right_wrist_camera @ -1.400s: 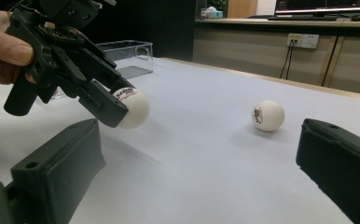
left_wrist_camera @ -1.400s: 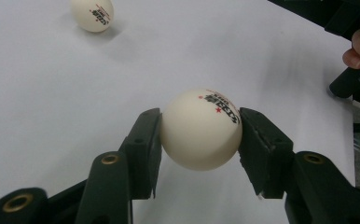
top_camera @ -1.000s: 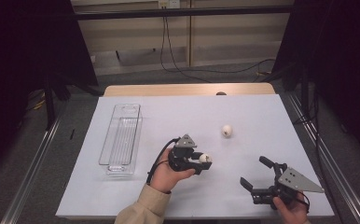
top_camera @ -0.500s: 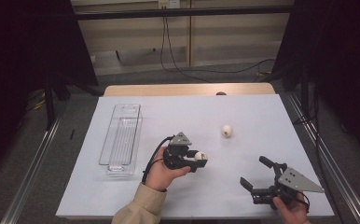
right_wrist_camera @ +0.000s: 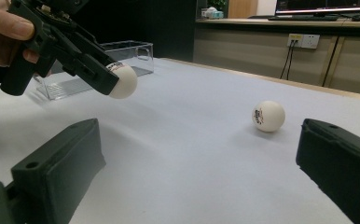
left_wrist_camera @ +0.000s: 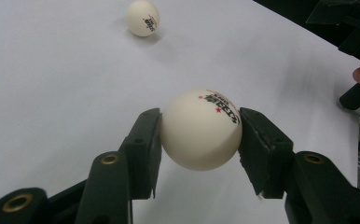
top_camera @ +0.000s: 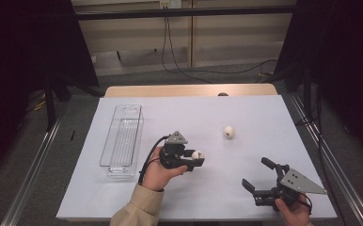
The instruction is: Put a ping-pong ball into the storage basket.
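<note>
My left gripper [top_camera: 196, 158] is shut on a white ping-pong ball [top_camera: 198, 154] near the table's middle. In the left gripper view the black pads [left_wrist_camera: 145, 140] press on both sides of this ball [left_wrist_camera: 200, 129], which bears red stars and dark print. The right gripper view shows that ball [right_wrist_camera: 122, 81] held a little above the table. A second white ball [top_camera: 228, 132] lies loose on the white sheet farther back and to the right, and it appears again as the loose ball [right_wrist_camera: 268, 116] in the right gripper view. My right gripper [top_camera: 255, 172] rests at the front right, jaws wide open with nothing between them.
A clear plastic tray [top_camera: 108, 141] stands lengthwise at the left of the white table top [top_camera: 264, 113], just left of the left hand. A wooden strip [top_camera: 189, 90] runs along the table's far edge. Dark frame rails flank both sides.
The left gripper has shifted slightly to the left with the ball still in its jaws. The right gripper and the loose ball have stayed put.
</note>
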Motion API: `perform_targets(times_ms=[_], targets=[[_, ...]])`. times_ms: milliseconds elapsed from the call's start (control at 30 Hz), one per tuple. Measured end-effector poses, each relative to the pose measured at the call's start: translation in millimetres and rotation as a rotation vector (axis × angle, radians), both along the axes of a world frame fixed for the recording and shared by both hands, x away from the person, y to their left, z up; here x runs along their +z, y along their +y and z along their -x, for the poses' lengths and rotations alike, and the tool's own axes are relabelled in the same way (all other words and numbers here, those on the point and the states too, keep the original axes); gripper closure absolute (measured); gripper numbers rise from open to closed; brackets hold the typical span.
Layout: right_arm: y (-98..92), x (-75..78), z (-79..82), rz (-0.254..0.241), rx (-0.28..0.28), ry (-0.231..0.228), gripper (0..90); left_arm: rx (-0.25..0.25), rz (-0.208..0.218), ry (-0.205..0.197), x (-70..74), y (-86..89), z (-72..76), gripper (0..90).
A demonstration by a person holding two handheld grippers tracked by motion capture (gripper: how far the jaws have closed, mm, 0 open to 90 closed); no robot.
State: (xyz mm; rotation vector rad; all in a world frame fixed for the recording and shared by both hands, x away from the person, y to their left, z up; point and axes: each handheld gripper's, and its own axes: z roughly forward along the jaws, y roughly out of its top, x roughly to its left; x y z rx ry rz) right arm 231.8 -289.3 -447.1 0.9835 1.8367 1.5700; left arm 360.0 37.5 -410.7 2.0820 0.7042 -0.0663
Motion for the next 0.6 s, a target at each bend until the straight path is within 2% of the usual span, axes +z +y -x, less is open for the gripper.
perform_targets(times_ms=[600], targets=[[0.3,0.0,0.0,0.001,0.001,-0.001,0.0,0.043,0.004,0.007,5.7,14.8,-4.4,50.9]])
